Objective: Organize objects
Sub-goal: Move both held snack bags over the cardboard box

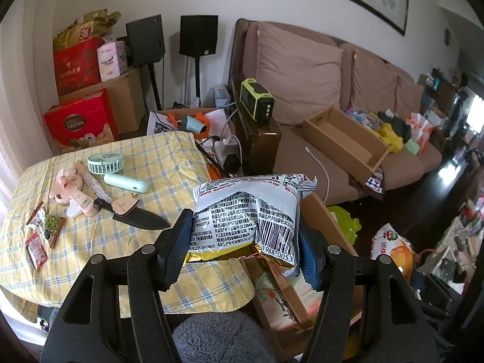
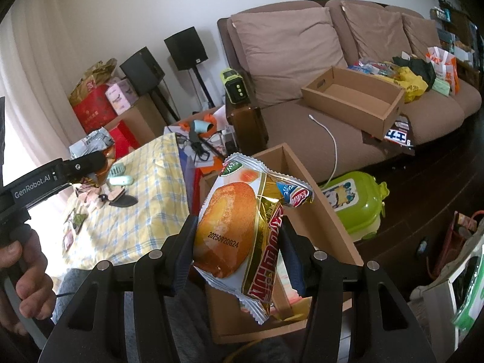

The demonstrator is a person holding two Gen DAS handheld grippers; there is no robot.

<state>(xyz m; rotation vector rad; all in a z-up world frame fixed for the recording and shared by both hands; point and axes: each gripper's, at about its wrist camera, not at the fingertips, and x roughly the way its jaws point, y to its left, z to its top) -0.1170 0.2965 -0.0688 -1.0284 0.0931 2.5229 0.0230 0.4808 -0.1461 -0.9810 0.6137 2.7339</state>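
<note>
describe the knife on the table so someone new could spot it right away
Find the table with the yellow checked cloth left of the brown sofa. Near its middle lies the knife, beside a pink fan. It is the only black, pointed thing there.

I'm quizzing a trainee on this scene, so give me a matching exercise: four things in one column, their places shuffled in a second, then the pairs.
Things:
1. black knife
2. empty cardboard tray
3. cake packet
4. green power station

Places:
A. on the sofa seat
B. on the sofa's wooden armrest
C. on the checked tablecloth
D. between the right gripper's fingers

Pairs: 1-C, 2-A, 3-D, 4-B
</note>
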